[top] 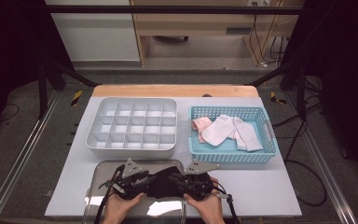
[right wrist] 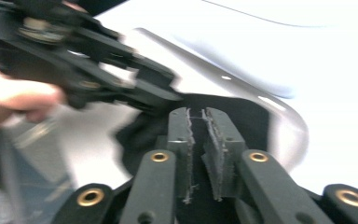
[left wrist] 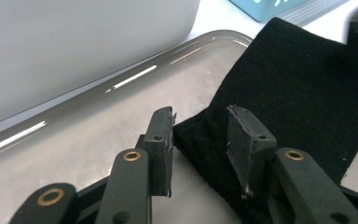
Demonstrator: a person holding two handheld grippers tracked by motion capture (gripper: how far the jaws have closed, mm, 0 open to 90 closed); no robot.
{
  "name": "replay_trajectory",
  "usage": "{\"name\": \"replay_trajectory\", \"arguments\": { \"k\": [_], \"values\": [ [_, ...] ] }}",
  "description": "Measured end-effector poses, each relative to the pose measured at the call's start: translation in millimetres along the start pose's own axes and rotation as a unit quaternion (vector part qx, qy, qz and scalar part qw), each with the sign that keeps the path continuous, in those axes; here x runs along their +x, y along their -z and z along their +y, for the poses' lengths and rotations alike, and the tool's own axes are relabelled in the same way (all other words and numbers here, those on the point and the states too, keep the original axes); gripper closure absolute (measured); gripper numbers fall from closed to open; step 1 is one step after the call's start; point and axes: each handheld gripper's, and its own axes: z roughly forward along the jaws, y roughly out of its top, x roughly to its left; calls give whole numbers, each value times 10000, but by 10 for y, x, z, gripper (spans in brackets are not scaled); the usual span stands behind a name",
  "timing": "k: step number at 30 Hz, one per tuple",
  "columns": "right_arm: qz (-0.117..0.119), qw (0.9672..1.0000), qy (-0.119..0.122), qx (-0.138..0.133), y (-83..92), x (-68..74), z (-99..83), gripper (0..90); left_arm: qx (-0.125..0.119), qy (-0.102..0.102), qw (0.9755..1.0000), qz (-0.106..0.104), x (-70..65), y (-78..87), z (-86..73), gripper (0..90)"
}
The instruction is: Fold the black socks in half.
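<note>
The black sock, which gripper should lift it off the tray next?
Probably the right gripper: its jaws look pinched shut on the black sock. The left gripper stands open around the edge over the tray.

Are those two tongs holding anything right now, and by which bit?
Yes. The right tongs pinch the black sock at its edge, over the metal tray. The left tongs stand open around the sock's ribbed end without pressing it.

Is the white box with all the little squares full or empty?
Empty. Every square of the white box shows a bare bottom.
</note>
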Motion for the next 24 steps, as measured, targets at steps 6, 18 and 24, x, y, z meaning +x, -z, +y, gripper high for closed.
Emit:
{"name": "replay_trajectory", "arguments": {
  "k": [6,18,24],
  "values": [
    [-259,9983,27,515,-169,-84,-203,899,3,-12,10000,15,6,24,-35,606],
    [-397,9986,-34,345,-286,-170,-73,870,-58,-2,10000,56,-8,39,-63,603],
    [-409,9990,-118,110,-49,-196,-25,821,-133,-13,9999,37,-12,60,-36,588]
  ]
}}
